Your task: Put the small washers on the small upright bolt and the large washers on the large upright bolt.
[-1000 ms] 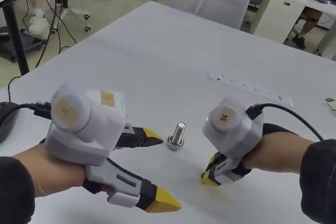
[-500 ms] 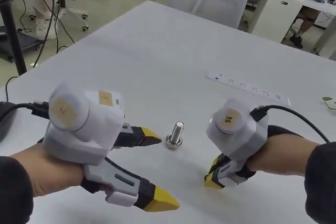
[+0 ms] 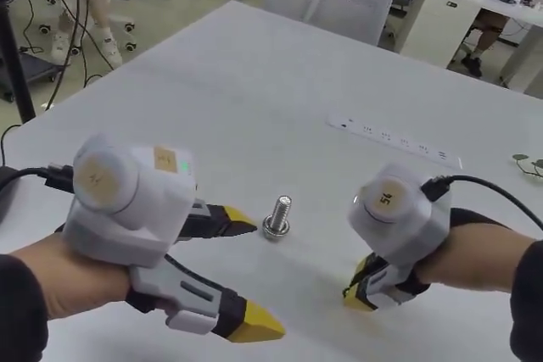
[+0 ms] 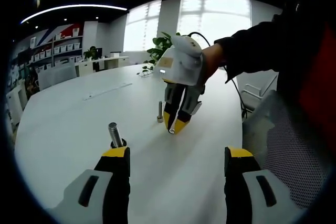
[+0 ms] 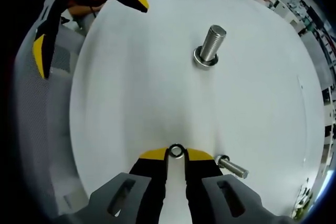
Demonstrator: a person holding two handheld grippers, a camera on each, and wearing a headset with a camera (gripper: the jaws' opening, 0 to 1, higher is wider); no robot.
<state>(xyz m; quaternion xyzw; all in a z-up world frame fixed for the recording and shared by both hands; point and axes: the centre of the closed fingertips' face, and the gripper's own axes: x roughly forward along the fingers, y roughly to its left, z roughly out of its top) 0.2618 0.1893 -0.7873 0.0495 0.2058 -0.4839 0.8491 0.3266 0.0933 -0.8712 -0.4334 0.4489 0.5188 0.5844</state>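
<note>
Both right gripper [image 5: 176, 157] jaws pinch a small washer [image 5: 176, 150]; small bolt [image 5: 232, 167] just beside. Left gripper [image 4: 177, 153] gapes wide, empty.

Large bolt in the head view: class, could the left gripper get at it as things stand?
Probably yes: the left gripper is open, one tip close beside the large bolt, with only bare table between them.

Shiny metal bolt [image 3: 278, 214] (threaded) on matt table [image 3: 254, 91].
</note>
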